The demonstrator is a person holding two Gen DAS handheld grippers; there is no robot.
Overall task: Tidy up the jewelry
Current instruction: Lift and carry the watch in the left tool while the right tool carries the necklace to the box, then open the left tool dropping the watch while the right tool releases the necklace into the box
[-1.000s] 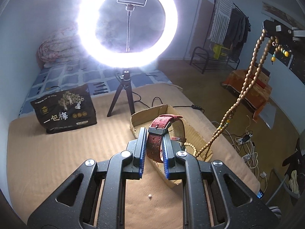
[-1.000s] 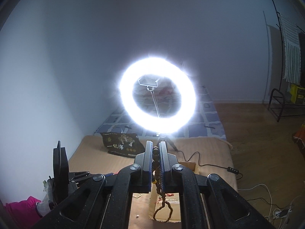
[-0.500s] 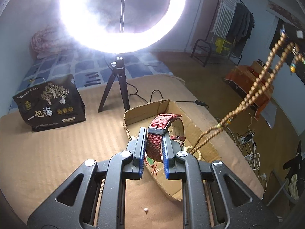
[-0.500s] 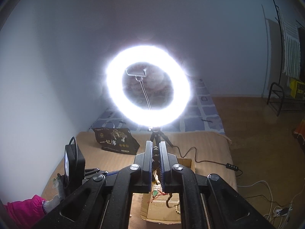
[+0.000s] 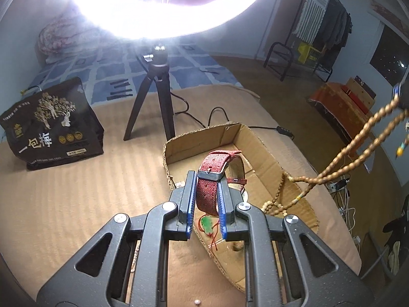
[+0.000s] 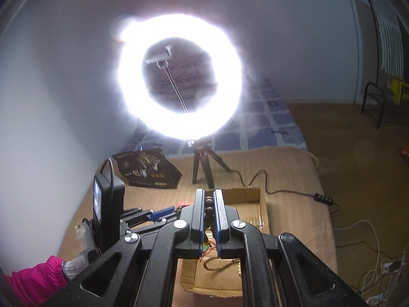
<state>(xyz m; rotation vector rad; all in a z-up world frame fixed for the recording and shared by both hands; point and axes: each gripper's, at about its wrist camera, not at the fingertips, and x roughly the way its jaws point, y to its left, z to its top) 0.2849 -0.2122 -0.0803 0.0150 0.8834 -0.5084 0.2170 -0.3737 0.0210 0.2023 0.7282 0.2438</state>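
Observation:
My left gripper (image 5: 206, 181) is shut on a red woven watch strap (image 5: 207, 194), with its buckle end arching forward, held just above the open cardboard box (image 5: 271, 153). A green pendant on red cord (image 5: 207, 226) lies in the box below. My right gripper (image 6: 210, 204) is shut on a wooden bead necklace (image 6: 208, 206). In the left wrist view the necklace (image 5: 355, 148) hangs from the upper right down into the box. Its lower loop (image 6: 217, 264) rests in the box (image 6: 263, 212).
A lit ring light on a black tripod (image 5: 153, 97) stands behind the box. A dark snack bag (image 5: 51, 125) stands at the left. A cable (image 5: 217, 113) runs past the box. A small white bead (image 5: 197, 301) lies on the tan mat. The left gripper body (image 6: 110, 212) shows at the left.
The left gripper has moved forward and down with the watch, over the box. The right gripper has lowered, and more of the necklace lies in the box.

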